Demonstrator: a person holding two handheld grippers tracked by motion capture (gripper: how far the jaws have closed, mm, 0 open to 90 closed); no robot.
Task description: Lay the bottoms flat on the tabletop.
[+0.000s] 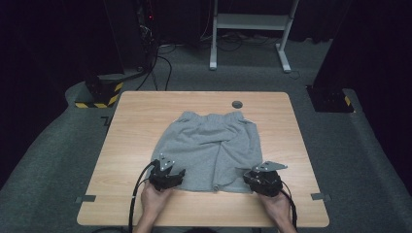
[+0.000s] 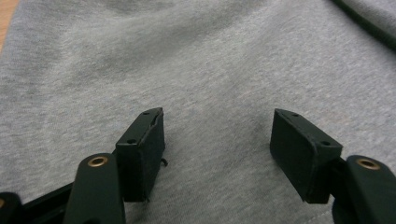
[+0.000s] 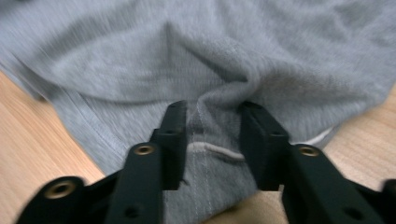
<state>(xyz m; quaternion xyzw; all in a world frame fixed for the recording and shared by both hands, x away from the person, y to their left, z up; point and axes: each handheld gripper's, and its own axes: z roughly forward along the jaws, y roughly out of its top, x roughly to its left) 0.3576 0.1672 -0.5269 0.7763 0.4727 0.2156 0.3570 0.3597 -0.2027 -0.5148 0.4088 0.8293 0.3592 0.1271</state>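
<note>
A pair of grey shorts (image 1: 209, 145) lies flat on the wooden table (image 1: 131, 116), waistband at the far side, leg hems toward me. My left gripper (image 1: 167, 175) rests at the hem of the left leg. In the left gripper view its jaws (image 2: 217, 135) stand wide apart over smooth grey fabric (image 2: 210, 70), with nothing pinched. My right gripper (image 1: 262, 178) is at the hem of the right leg. In the right gripper view its jaws (image 3: 212, 126) hold a raised fold of the shorts (image 3: 233, 56) at the stitched hem, fabric filling the gap.
A round grey grommet (image 1: 237, 104) sits in the table near its far edge. Bare wood runs on both sides of the shorts. Tape marks (image 1: 86, 198) lie near the front corners. Beyond the table stand a white desk frame (image 1: 250, 22) and a yellow-black striped base (image 1: 99, 94).
</note>
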